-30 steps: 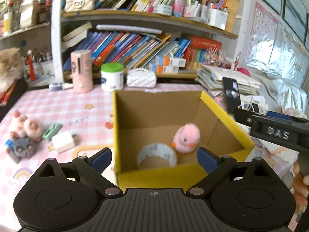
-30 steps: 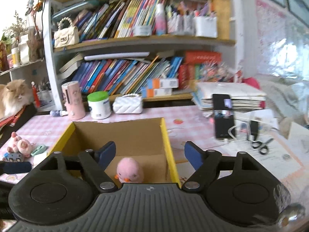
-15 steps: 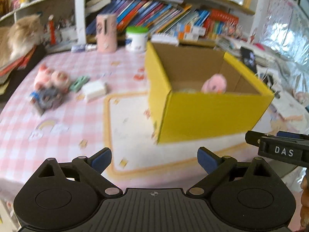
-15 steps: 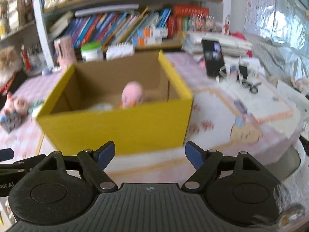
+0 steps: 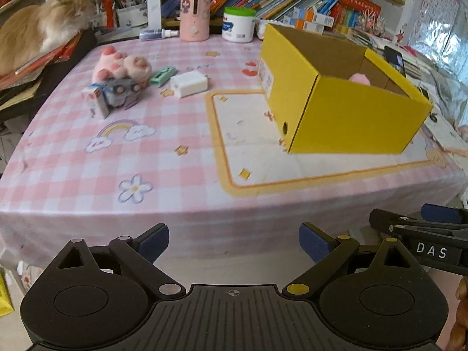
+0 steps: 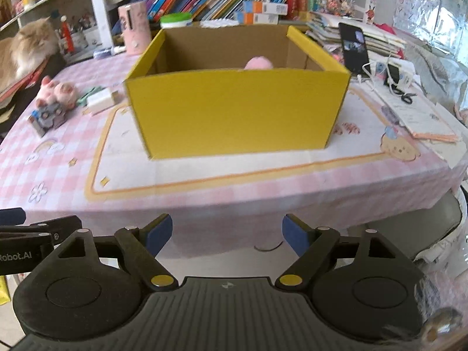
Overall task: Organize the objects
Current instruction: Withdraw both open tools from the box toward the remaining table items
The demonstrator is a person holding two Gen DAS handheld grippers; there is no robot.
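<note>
A yellow cardboard box (image 5: 351, 117) (image 6: 237, 111) stands on the pink checked tablecloth (image 5: 146, 152). The top of a pink plush chick (image 5: 360, 78) (image 6: 259, 63) shows above its rim. Left of the box lie a pink pig plush (image 5: 121, 65) (image 6: 57, 92), a grey toy car (image 5: 120, 90), a small carton (image 5: 95, 102), a green clip (image 5: 162, 75) and a white block (image 5: 188, 83) (image 6: 99, 99). My left gripper (image 5: 234, 244) and right gripper (image 6: 226, 234) are open and empty, held off the table's front edge.
A pink canister (image 5: 194, 13), a white jar with a green lid (image 5: 238, 23) and a spray bottle (image 5: 155, 33) stand at the back. A cat (image 5: 41, 29) lies at the far left. A phone (image 6: 354, 46), cables, scissors and papers lie right of the box.
Both grippers have pulled back and down from over the box to off the table's front edge. The objects on the table have not moved.
</note>
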